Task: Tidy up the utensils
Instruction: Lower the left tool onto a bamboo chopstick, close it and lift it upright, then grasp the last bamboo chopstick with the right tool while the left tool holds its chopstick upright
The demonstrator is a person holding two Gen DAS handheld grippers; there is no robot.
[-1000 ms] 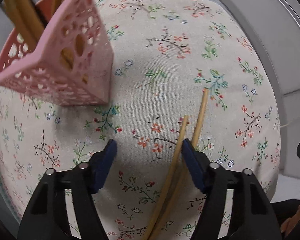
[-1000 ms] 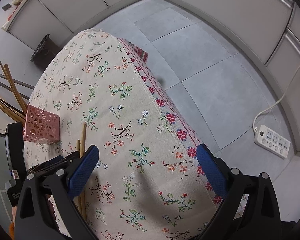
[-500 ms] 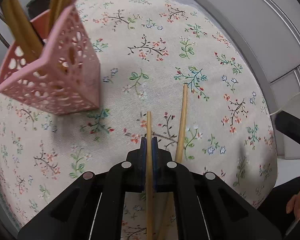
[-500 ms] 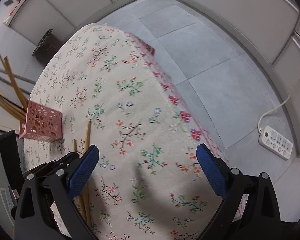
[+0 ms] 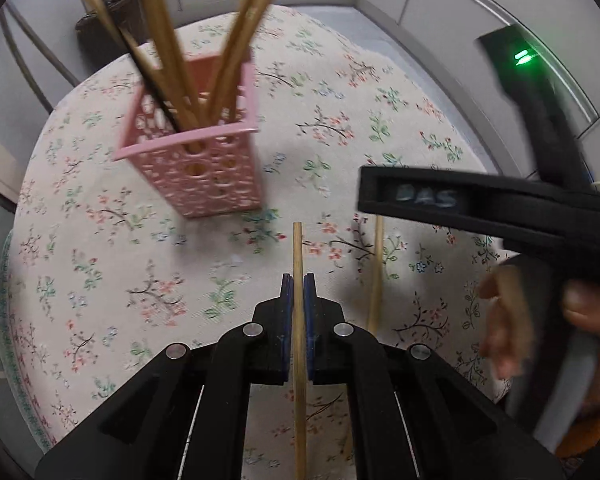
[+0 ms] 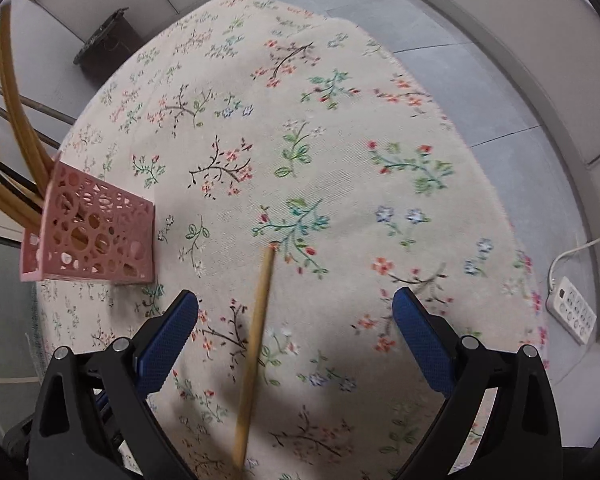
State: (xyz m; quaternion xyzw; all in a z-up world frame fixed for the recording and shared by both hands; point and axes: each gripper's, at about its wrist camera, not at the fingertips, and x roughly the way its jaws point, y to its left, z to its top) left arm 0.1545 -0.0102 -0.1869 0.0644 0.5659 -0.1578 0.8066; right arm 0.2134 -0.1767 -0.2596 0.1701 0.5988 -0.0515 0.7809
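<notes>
My left gripper (image 5: 298,280) is shut on a wooden chopstick (image 5: 298,252) and holds it above the floral tablecloth (image 5: 100,240). A pink perforated holder (image 5: 204,168) with several chopsticks stands ahead and to the left. A second chopstick (image 5: 377,276) lies on the cloth to the right. In the right wrist view my right gripper (image 6: 296,308) is open, its blue pads either side of that lying chopstick (image 6: 256,344). The pink holder (image 6: 96,236) stands at its left.
The right gripper's black body (image 5: 480,208) and the hand on it cross the right of the left wrist view. The table edge drops to a grey tiled floor with a white power strip (image 6: 572,312). A dark bin (image 6: 108,44) stands beyond the table.
My left gripper closed on one chopstick and lifted it toward the pink holder. My right gripper moved in over the table and now straddles the other chopstick.
</notes>
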